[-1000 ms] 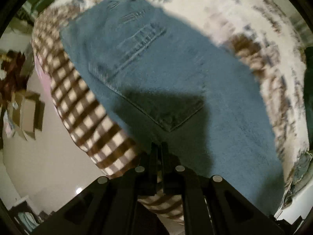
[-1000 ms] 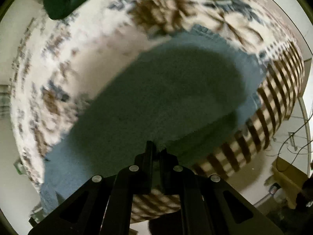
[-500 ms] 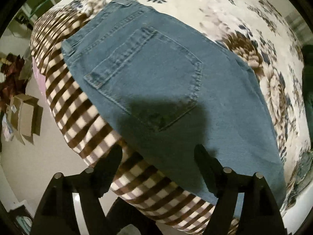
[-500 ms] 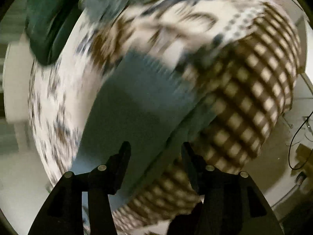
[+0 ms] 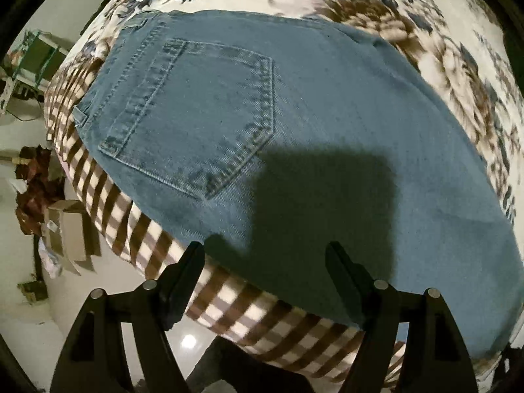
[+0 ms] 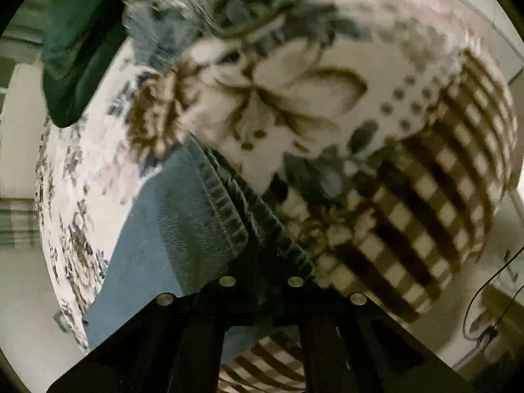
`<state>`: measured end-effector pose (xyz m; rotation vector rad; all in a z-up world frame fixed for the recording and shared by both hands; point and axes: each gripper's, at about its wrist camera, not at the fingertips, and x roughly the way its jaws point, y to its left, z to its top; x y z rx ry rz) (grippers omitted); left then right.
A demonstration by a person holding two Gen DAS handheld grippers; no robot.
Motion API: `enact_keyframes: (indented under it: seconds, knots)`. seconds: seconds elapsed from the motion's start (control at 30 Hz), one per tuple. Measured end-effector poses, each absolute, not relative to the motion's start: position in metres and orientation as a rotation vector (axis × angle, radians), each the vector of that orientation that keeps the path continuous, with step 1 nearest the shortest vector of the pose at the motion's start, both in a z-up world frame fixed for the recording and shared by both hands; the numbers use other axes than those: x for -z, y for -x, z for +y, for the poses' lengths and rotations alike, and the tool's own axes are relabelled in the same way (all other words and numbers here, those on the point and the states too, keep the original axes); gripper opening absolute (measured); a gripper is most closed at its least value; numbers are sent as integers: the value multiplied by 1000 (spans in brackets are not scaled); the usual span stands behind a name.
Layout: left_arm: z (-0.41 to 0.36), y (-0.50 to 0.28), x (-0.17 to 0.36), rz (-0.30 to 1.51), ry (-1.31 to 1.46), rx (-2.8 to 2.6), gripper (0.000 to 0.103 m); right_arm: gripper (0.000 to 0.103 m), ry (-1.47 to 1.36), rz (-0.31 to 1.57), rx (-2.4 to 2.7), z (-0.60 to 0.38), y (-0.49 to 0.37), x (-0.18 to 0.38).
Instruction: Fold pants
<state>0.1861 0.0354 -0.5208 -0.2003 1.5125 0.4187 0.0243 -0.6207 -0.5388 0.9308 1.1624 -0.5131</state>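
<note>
Blue denim pants lie flat on a bed, back pocket up, folded lengthwise. My left gripper is open and empty just above the pants' near edge. In the right wrist view the pants' leg end with its hems lies on the bedspread. My right gripper is shut on the hem end of the pants; its fingertips are hidden in the dark cloth.
The bed has a floral bedspread with a brown checked border hanging over the edge. A dark green cloth and a bluish garment lie at the bed's far side. Cardboard boxes sit on the floor; cables trail there too.
My left gripper opened, let go of the pants and drew back slightly. My right gripper opened, swung to the leg hems and shut on them.
</note>
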Motion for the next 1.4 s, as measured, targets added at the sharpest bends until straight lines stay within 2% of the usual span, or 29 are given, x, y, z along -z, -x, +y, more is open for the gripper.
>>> enact_keyframes:
  seconds: [0.17, 0.3, 0.37, 0.4, 0.43, 0.57, 0.6, 0.63, 0.67, 0.7, 0.87, 0.93, 1.0, 1.07, 1.1, 1.13, 1.3, 1.4]
  knots:
    - [14, -191, 516, 1516, 178, -379, 75, 0, -892, 1095, 579, -636, 7, 494]
    - [-1, -195, 518, 1528, 185, -341, 75, 3, -1047, 1202, 447, -657, 3, 515]
    - [-11, -197, 514, 1514, 184, -313, 75, 29, -1060, 1251, 381, -659, -14, 528]
    - [-14, -199, 512, 1508, 183, -303, 75, 53, -1074, 1263, 352, -658, -23, 536]
    - [-19, -201, 511, 1502, 184, -289, 75, 58, -1090, 1285, 342, -657, -32, 545]
    - [-36, -207, 511, 1501, 186, -258, 75, 58, -1130, 1355, 351, -647, -47, 570]
    - [-40, -208, 512, 1502, 177, -255, 75, 54, -1111, 1358, 366, -643, -48, 571]
    - [-45, -208, 515, 1506, 163, -253, 75, 24, -1064, 1332, 397, -639, -47, 566]
    - [-48, -208, 517, 1511, 156, -250, 75, 3, -997, 1335, 431, -634, -47, 561]
    - [-49, -208, 519, 1519, 152, -247, 75, 1, -943, 1323, 459, -631, -46, 554]
    - [-58, -200, 524, 1526, 160, -207, 75, 0, -869, 1198, 498, -628, -29, 502]
    - [-63, -198, 525, 1532, 156, -186, 75, 1, -942, 1185, 489, -635, -21, 498]
    - [-67, -198, 525, 1538, 152, -176, 75, 2, -1159, 1213, 428, -649, -13, 518]
    - [-73, -199, 527, 1544, 155, -167, 75, 15, -1301, 1221, 415, -648, -9, 535]
    - [-76, -200, 529, 1549, 155, -162, 75, 30, -1347, 1225, 417, -647, -5, 543]
    - [-80, -199, 533, 1554, 149, -158, 75, 36, -1383, 1229, 413, -645, -2, 550]
    - [-96, -194, 553, 1590, 132, -155, 75, 38, -1491, 1248, 413, -623, 6, 582]
    - [-104, -193, 564, 1607, 110, -155, 75, 38, -1507, 1164, 452, -619, 8, 589]
